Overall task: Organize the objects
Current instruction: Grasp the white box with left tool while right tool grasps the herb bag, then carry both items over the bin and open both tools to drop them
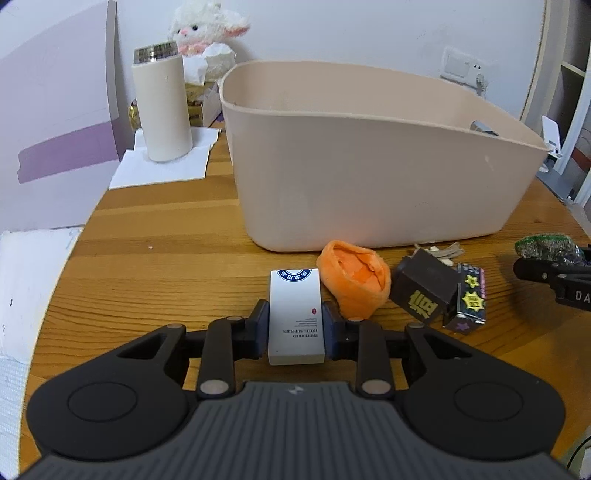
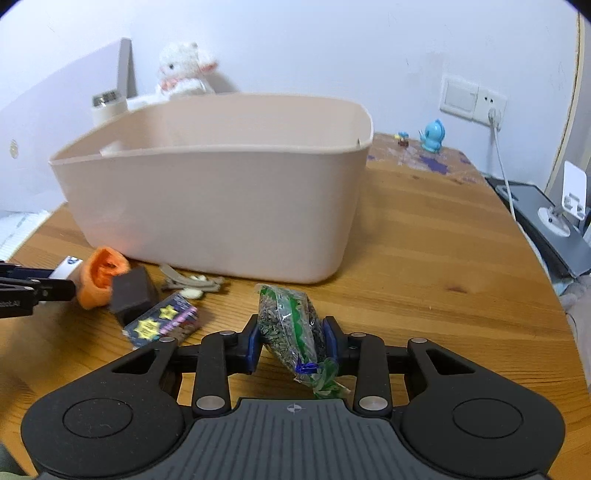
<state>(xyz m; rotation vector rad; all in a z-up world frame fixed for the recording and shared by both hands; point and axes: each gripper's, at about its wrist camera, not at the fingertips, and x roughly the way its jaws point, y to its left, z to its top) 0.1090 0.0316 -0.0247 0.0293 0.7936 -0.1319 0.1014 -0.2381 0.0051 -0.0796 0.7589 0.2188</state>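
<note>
My left gripper is shut on a small white box with a blue round logo, just above the wooden table. My right gripper is shut on a clear packet of dried green leaves; it also shows at the right edge of the left wrist view. A large beige plastic bin stands just beyond both grippers; it also shows in the right wrist view. In front of it lie an orange plush piece, a dark brown box, a black box with yellow stars and beige hair clips.
A cream thermos stands on a white tissue at the back left, with a white plush toy behind it. A white panel borders the left. A blue bird figure and wall socket are at the back right.
</note>
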